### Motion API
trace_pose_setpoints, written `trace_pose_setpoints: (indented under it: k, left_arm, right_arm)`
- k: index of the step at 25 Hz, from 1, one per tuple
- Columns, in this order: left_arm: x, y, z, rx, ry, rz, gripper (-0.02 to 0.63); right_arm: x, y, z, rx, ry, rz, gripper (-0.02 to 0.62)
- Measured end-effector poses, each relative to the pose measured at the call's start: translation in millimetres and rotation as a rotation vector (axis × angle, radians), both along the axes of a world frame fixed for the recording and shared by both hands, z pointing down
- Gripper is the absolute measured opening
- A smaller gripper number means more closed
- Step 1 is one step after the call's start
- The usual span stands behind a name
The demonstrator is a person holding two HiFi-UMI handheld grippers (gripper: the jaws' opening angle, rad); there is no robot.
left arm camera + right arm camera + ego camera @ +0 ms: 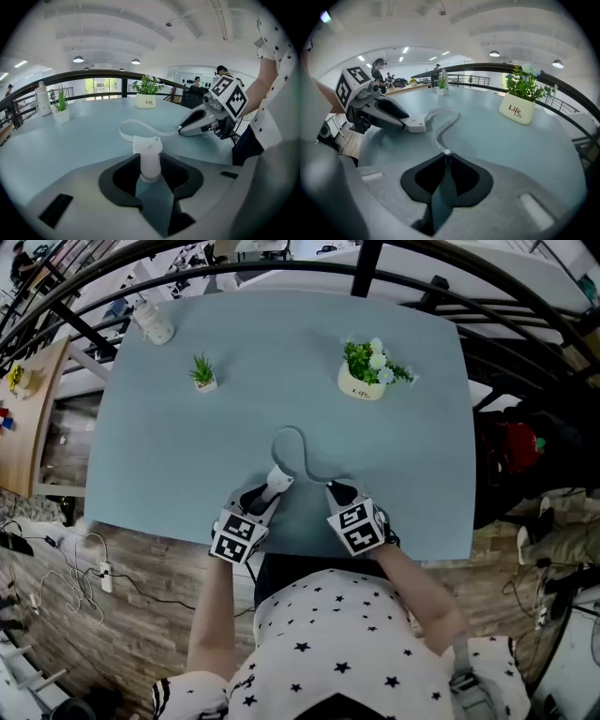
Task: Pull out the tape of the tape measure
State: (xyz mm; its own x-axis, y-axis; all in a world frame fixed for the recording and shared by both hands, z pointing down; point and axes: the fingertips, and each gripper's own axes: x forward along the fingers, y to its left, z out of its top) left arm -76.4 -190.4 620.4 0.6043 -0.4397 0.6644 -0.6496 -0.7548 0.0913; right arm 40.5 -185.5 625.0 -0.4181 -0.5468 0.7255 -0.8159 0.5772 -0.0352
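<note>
L gripper is clamped on the white tape measure case, near the front edge of the blue table. R gripper has jaws nearly together, pinching the tape's end tab. Tape is already out, lying in a loose loop on the table btwn & beyond the two grippers.

Table, head view. Bottle at 10 o'clock, with small plant at its 4 o'clock. Flower pot at 1 o'clock. At 6 o'clock, left gripper with case between its jaws. Right gripper beside it. Tape loops from one to the other, toward 12 o'clock.
</note>
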Motion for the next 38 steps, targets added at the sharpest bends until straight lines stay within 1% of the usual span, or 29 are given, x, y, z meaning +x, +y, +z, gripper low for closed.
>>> trace_pose_setpoints:
  k: [3, 10, 12, 14, 17, 20, 21, 24, 30, 34, 38]
  left_arm:
    - [-0.6, 1.2, 0.7, -0.012, -0.023, 0.005, 0.13]
    - [0.3, 1.7, 4.7, -0.036, -0.042, 0.008, 0.13]
    - [0.7, 1.5, 4.9, -0.042, -0.04, 0.009, 0.13]
    - [1.8, 2.0, 4.5, -0.056, -0.02, 0.007, 0.135]
    - [3.1, 2.4, 3.3, -0.073, 0.007, -0.002, 0.181]
    - [0.1, 3.5, 4.4, -0.079, -0.004, -0.024, 0.251]
    - [-2.9, 4.7, 4.5, -0.078, -0.01, -0.035, 0.262]
    - [-12.6, 16.4, -2.2, -0.072, 0.004, -0.05, 0.264]
    - [-27.0, 43.9, -34.4, -0.038, 0.103, -0.038, 0.264]
    - [-42.3, 67.2, -52.7, -0.006, 0.125, -0.029, 0.264]
    - [-56.7, 91.6, -67.4, 0.027, 0.146, -0.027, 0.264]
  right_arm:
    - [-0.3, 1.2, 0.2, 0.0, 0.0, 0.004, 0.04]
    - [-2.9, 3.9, 0.6, -0.014, -0.026, 0.0, 0.057]
    - [-2.3, 3.1, 0.4, -0.016, -0.026, 0.007, 0.06]
    - [-1.3, 2.6, 0.0, -0.018, -0.024, 0.014, 0.063]
    - [0.2, 5.6, -0.2, -0.021, -0.02, 0.026, 0.077]
    - [3.5, 15.2, -5.1, -0.029, -0.019, 0.072, 0.095]
    - [3.2, 18.7, -6.6, -0.025, -0.023, 0.085, 0.101]
    - [2.5, 30.5, -14.1, 0.016, -0.033, 0.136, 0.106]
    - [-5.5, 56.6, -44.5, 0.104, -0.061, 0.261, 0.106]
    - [-15.7, 77.5, -62.7, 0.155, -0.083, 0.323, 0.106]
    - [-29.5, 103.2, -78.9, 0.199, -0.105, 0.361, 0.106]
